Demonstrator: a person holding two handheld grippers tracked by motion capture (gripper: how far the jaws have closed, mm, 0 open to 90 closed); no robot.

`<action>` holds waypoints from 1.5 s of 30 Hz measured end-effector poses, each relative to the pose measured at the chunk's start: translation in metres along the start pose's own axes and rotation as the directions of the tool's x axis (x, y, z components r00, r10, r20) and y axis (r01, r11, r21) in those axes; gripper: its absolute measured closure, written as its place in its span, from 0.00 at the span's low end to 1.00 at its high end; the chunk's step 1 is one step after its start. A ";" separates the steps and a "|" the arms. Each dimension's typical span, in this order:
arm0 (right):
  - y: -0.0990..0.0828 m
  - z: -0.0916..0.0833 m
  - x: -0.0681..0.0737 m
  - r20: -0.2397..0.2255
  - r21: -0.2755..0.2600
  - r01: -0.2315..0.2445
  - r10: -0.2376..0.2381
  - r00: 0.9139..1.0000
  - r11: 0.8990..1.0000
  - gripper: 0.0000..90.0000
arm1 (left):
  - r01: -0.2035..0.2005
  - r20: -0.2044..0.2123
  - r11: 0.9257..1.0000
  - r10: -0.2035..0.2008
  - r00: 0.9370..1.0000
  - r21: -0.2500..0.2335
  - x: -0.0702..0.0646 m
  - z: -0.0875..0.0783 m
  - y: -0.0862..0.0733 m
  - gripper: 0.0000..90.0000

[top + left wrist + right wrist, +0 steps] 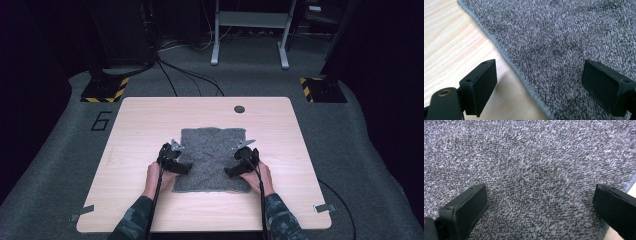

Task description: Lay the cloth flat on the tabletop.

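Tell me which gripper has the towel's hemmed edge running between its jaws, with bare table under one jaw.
The left gripper: the grey towel's hem crosses between its open jaws, one over the wooden table. The right gripper hangs over towelling.

One fixed camera overhead, two riding close on the tongs.

The desk [150,120] is being looked down on from above the person's side in the high view, facing forward, far enough off that the whole top and the floor beyond are being taken in. The grey towel [212,157] is being viewed from very near in the left gripper view, along the left tongs [539,85], with the towel's hemmed edge and bare wood at the left. The same towel is being viewed just as closely along the right tongs [540,207] in the right gripper view. The towel is being shared by all three views.
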State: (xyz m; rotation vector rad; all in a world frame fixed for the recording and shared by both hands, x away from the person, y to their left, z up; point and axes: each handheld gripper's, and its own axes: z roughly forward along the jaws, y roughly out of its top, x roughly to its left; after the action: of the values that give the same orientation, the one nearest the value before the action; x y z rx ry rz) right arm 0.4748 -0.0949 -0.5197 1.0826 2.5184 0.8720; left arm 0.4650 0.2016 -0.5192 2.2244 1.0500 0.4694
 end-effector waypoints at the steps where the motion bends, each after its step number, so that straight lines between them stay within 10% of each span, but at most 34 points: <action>1: -0.002 -0.001 0.000 -0.003 -0.004 -0.005 0.005 1.000 1.000 0.00 | 0.009 0.000 1.000 -0.009 1.000 -0.005 -0.001 0.000 -0.001 0.14; 34: -0.024 -0.019 0.018 -0.029 -0.002 0.026 -0.026 0.999 1.000 0.00 | 0.030 0.003 1.000 -0.030 1.000 0.003 -0.019 -0.021 -0.023 0.14; 45: -0.015 -0.038 0.027 -0.065 -0.071 0.022 -0.026 0.998 0.997 0.00 | 0.077 -0.011 0.996 -0.078 0.997 -0.048 0.002 -0.042 -0.013 0.11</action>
State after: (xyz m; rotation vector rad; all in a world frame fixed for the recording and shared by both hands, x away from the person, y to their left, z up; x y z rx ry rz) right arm 0.4305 -0.0999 -0.4992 1.0158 2.5275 0.9968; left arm 0.4358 0.2257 -0.4973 2.1327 1.1164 0.4710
